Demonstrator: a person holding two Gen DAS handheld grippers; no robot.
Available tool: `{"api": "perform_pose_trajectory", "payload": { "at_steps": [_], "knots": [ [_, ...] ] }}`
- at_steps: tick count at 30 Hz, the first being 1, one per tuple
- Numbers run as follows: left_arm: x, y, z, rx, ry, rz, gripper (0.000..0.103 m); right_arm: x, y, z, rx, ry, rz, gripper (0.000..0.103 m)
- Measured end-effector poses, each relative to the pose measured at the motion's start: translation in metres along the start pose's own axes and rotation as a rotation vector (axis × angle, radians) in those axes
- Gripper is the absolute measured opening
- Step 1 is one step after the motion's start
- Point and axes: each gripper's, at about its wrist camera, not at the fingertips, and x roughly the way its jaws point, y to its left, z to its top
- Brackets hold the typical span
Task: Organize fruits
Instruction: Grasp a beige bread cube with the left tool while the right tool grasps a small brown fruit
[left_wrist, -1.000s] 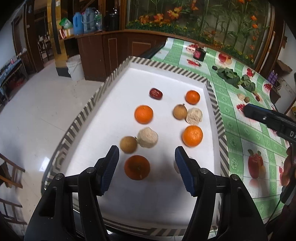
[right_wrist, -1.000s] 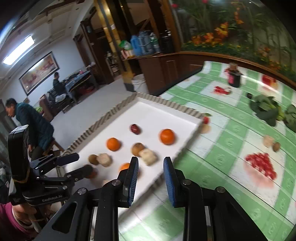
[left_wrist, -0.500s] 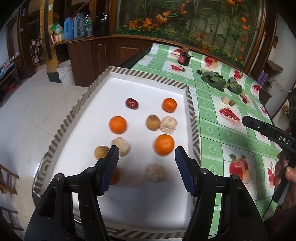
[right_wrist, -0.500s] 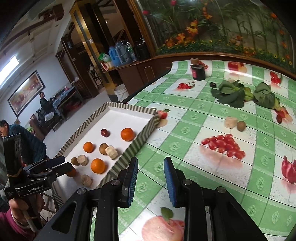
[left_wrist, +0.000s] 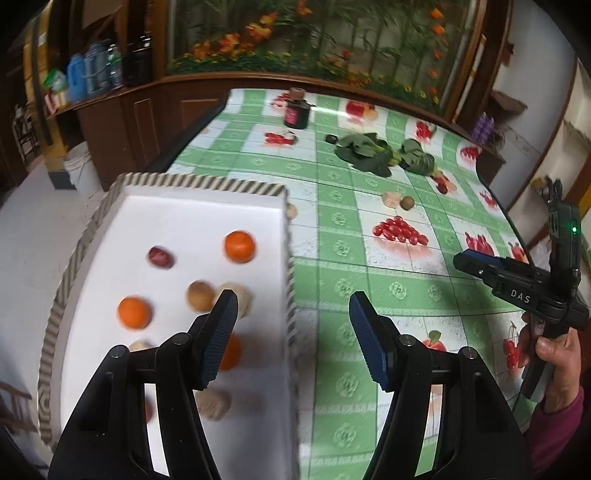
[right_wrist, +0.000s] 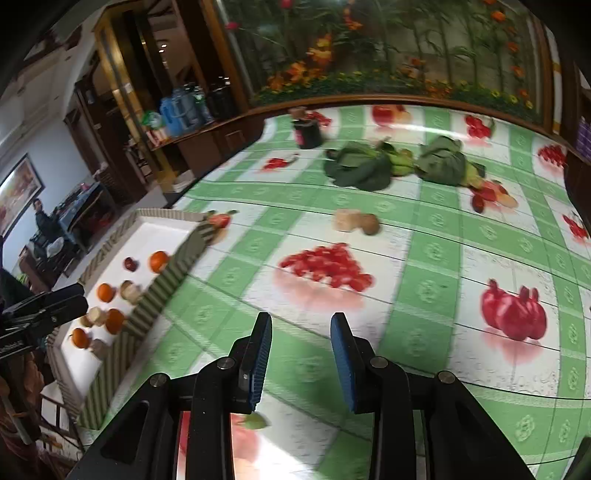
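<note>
A white tray (left_wrist: 207, 206) with a striped rim holds several fruits: oranges (left_wrist: 239, 246), a red date (left_wrist: 160, 257), brown and pale fruits (left_wrist: 200, 295). The tray also shows in the right wrist view (right_wrist: 147, 229). My left gripper (left_wrist: 291, 325) is open and empty above the tray's right rim. My right gripper (right_wrist: 301, 350) is open and empty above the green tablecloth. A pale fruit (right_wrist: 346, 220) and a brown fruit (right_wrist: 370, 223) lie together on the cloth ahead of it; they also show in the left wrist view (left_wrist: 391, 199).
Leafy greens (right_wrist: 369, 166) and a dark jar (right_wrist: 306, 131) lie at the far side of the table. A red date and a pale fruit (right_wrist: 487, 195) lie by the greens. The right gripper shows at the right of the left wrist view (left_wrist: 517, 288).
Both grippers have swung to the right, away from the tray and over the tablecloth. The view is blurred with motion. Both stay open and empty.
</note>
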Motion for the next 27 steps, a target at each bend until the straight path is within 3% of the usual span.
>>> {"api": "perform_pose_trajectory", "payload": {
  "at_steps": [9,21,24,25,27],
  "knots": [
    [0.024,-0.033,0.037,0.076,0.024,-0.020,0.063,0.024,-0.031,0.028,0.011,0.003,-0.050,0.032],
    [0.073,-0.069,0.079,0.138,0.065,-0.041,0.063,0.107,-0.050,0.081,-0.086,0.039,-0.093,0.032],
    [0.094,-0.078,0.089,0.138,0.092,-0.056,0.063,0.109,-0.058,0.084,-0.048,0.024,-0.029,0.027],
    [0.101,-0.082,0.092,0.144,0.094,-0.057,0.063,0.107,-0.058,0.083,-0.054,0.032,-0.029,0.022],
    [0.115,-0.092,0.099,0.163,0.099,-0.058,0.063,0.097,-0.057,0.077,-0.068,0.045,-0.040,0.022]
  ]
}}
